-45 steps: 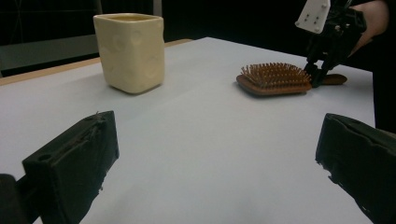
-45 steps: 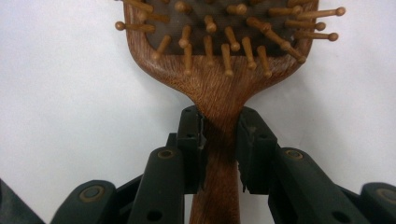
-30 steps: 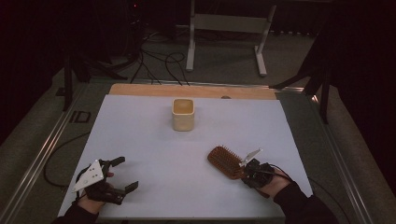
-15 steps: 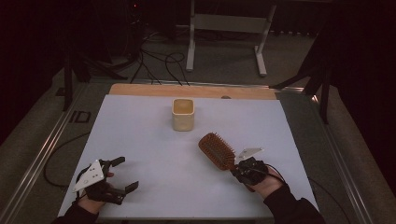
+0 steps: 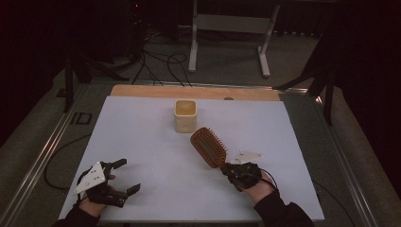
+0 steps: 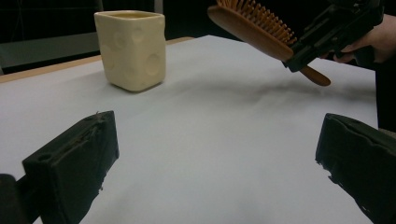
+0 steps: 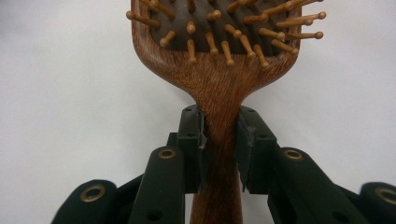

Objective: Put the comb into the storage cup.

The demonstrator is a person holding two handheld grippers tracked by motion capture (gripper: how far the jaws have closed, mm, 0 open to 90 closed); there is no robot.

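While your right claw (image 7: 220, 140) clenches the hairbrush (image 7: 219, 70) by its handle's neck, your left claw (image 6: 210, 158) gapes released, its camera showing dimples on the cup (image 6: 132, 49).

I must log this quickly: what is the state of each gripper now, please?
Left gripper: open, holding nothing.
Right gripper: closed on the handle of the wooden hairbrush.

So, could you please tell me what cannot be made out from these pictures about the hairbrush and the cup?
- Inside of the cream cup: hidden by its own walls in the high view and the left gripper view.
- Wooden hairbrush: its head is cut off by the top edge and its handle end by the bottom edge in the right gripper view.
- Right gripper: its jaws are too small and dark in the high view.
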